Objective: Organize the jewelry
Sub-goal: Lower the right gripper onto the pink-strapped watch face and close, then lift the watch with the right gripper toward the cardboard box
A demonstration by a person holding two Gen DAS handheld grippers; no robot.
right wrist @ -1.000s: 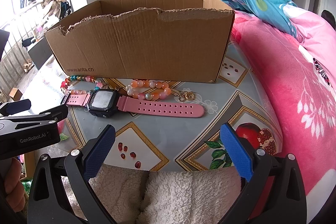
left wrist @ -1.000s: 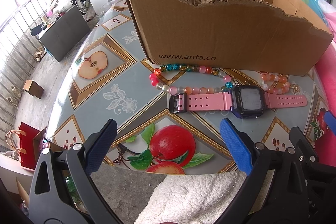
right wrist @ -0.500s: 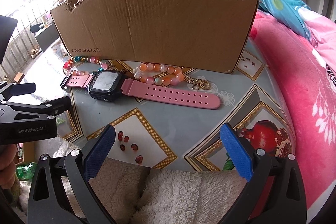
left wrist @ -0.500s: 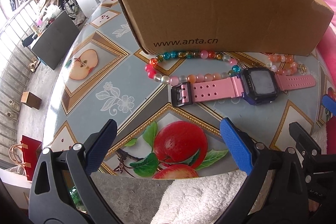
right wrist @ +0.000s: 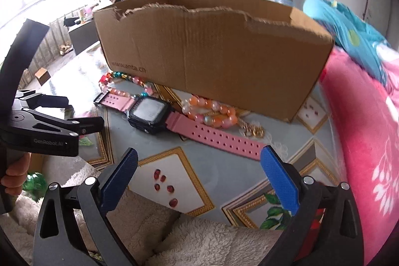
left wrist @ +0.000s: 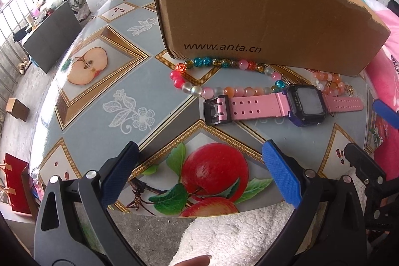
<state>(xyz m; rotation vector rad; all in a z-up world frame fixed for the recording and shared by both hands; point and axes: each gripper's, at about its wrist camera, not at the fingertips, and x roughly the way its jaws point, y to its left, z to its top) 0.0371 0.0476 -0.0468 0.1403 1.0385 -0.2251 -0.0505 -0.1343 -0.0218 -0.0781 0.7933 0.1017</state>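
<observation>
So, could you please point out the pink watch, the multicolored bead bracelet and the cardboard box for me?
pink watch (left wrist: 305,106): left wrist view, on its dark screen.
multicolored bead bracelet (left wrist: 199,61): left wrist view, on a teal bead of the far strand.
cardboard box (right wrist: 212,51): right wrist view, on its near wall.

My left hand-held gripper (left wrist: 200,172) has black arms, silver screws and blue textured pads (left wrist: 280,177). The right hand-held gripper (right wrist: 198,173) looks identical. "GenRobot.AI" marks the left's black side; bare fingers (right wrist: 15,177) grip its handle.
</observation>
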